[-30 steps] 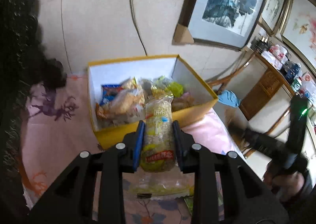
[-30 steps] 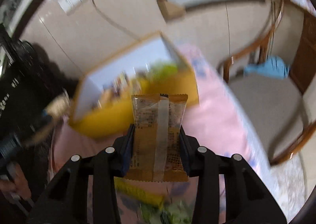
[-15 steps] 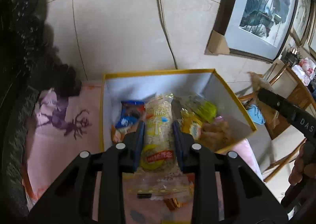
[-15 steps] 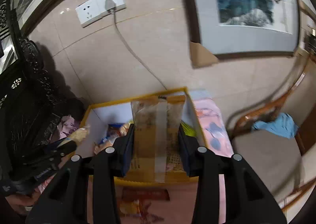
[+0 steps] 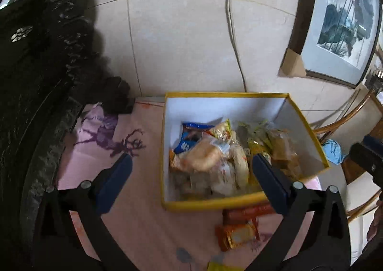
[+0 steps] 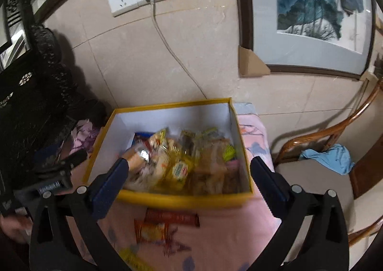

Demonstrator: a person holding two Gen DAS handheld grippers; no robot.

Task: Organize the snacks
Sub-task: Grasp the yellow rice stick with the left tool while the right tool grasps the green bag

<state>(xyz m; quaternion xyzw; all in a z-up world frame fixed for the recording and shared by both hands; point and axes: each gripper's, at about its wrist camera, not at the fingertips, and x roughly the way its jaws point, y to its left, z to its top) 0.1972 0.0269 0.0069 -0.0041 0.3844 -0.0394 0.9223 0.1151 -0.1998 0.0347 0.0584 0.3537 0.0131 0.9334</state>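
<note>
Half a second ago clamped on a long pale-yellow noodle packet; now spread wide and empty, the left gripper hanging just above the near-left part of the yellow box. Packet apparently dropped among the heap of snack packets inside, though blur makes it hard to single out. Box at twelve o'clock from the jaws, against the tiled wall, white inside walls bare above the pile. Still outside on the pink deer-print tablecloth, at about five o'clock from the box: an orange biscuit packet and, just behind it, a reddish-brown bar touching the box's front wall.

Same change on the right: a tan packet with a pale centre strip held half a second ago, now gone from between the fingers; right gripper wide apart, nothing gripped, poised over the box's front rim. Heap fuller and blurred, likely from fresh drops. Below at six o'clock, the reddish-brown bar, the orange packet, and a yellow wrapper waiting.

Two deliveries done; next likely pulling back for the leftovers.
</note>
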